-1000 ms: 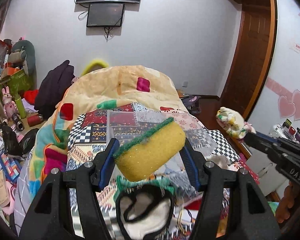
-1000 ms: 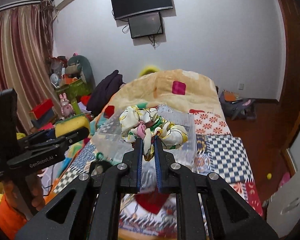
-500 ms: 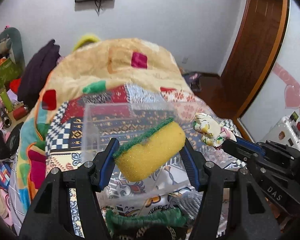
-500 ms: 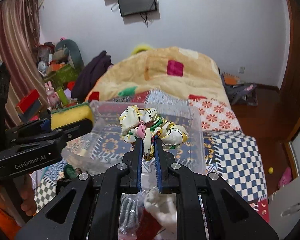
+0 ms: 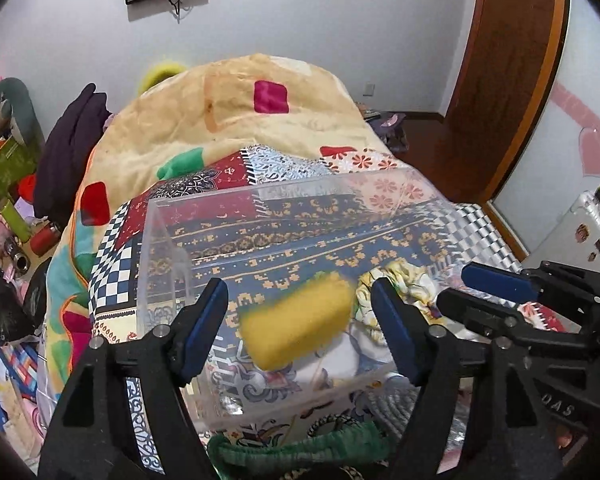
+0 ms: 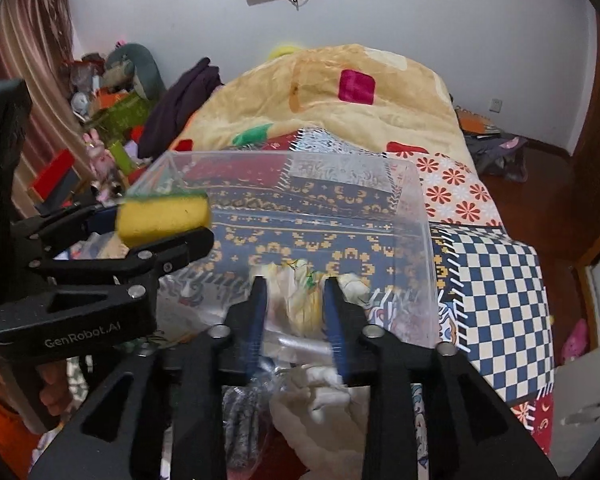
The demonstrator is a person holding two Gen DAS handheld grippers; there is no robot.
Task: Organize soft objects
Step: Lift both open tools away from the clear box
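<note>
A clear plastic bin (image 5: 180, 264) (image 6: 424, 216) lies on the patterned bedspread. My left gripper (image 5: 300, 320) is open over the bin's near left part. The yellow sponge with a green scrub side (image 5: 296, 320) (image 6: 164, 212) is blurred between the wide-apart fingers, free of both pads. My right gripper (image 6: 296, 312) is open over the bin's near right part. The floral scrunchie (image 6: 300, 292) (image 5: 400, 280) is blurred between its fingers, loose inside the bin.
A beige blanket (image 5: 260, 128) is heaped at the bed's far end. A green knit item (image 5: 300, 448) and white soft things (image 6: 320, 400) lie just in front of the bin. Clutter and toys (image 5: 8, 184) fill the left side. A wooden door (image 5: 512, 60) stands at right.
Both grippers moved down over the bin and opened. The sponge left the left gripper's pads and the scrunchie left the right gripper's pads; both are dropping into the bin.
</note>
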